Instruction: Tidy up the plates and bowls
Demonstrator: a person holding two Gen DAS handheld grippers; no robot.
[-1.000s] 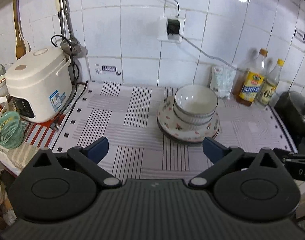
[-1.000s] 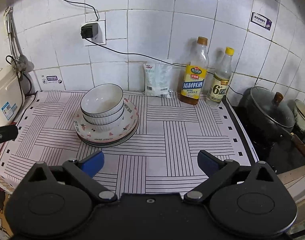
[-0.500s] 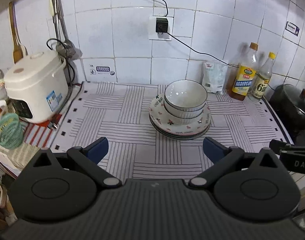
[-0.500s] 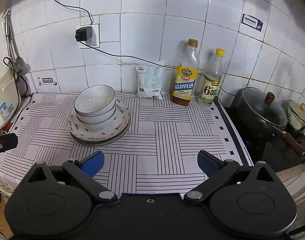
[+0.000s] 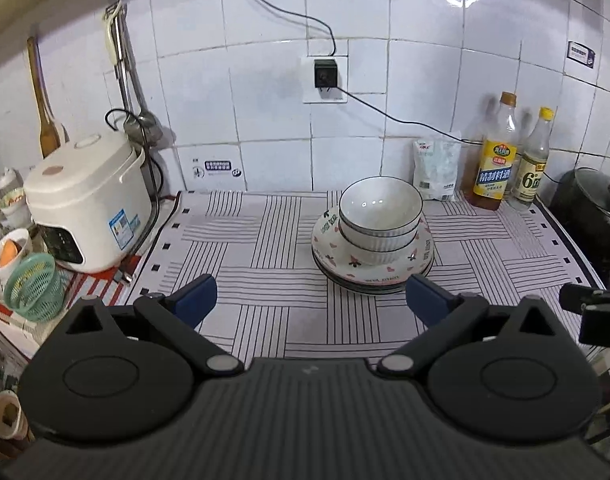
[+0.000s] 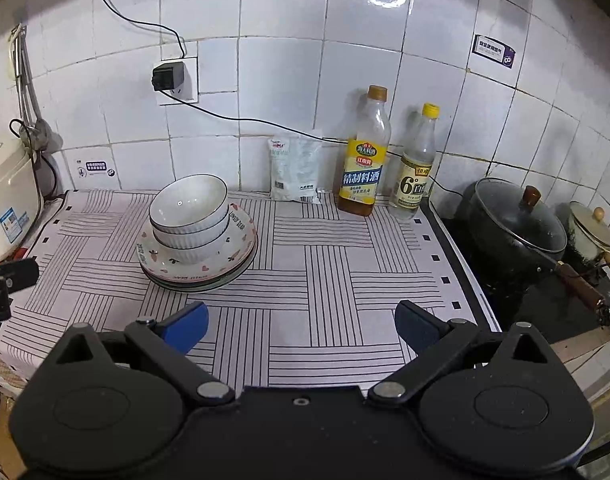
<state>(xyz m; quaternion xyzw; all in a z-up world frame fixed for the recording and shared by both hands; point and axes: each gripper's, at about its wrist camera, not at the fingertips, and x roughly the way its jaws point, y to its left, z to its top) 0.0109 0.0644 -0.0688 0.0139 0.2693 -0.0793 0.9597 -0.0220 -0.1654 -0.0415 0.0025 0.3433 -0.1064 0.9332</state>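
Note:
Two white ribbed bowls (image 5: 379, 216) sit nested on a stack of plates (image 5: 369, 274); the top plate has a heart pattern. The stack stands on the striped counter mat. It also shows in the right wrist view, bowls (image 6: 191, 210) on plates (image 6: 209, 270). My left gripper (image 5: 311, 300) is open and empty, held back from the stack near the counter's front. My right gripper (image 6: 301, 326) is open and empty, to the right of the stack and short of it.
A white rice cooker (image 5: 85, 208) and a green basket (image 5: 33, 286) stand at the left. Two bottles (image 6: 363, 160) and a white bag (image 6: 295, 170) line the wall. A black lidded pot (image 6: 513, 228) sits on the stove at the right. Utensils hang on the wall.
Both grippers have drawn back and risen from the stack, so it looks smaller and farther. Both stay open. The bowls and plates have not moved.

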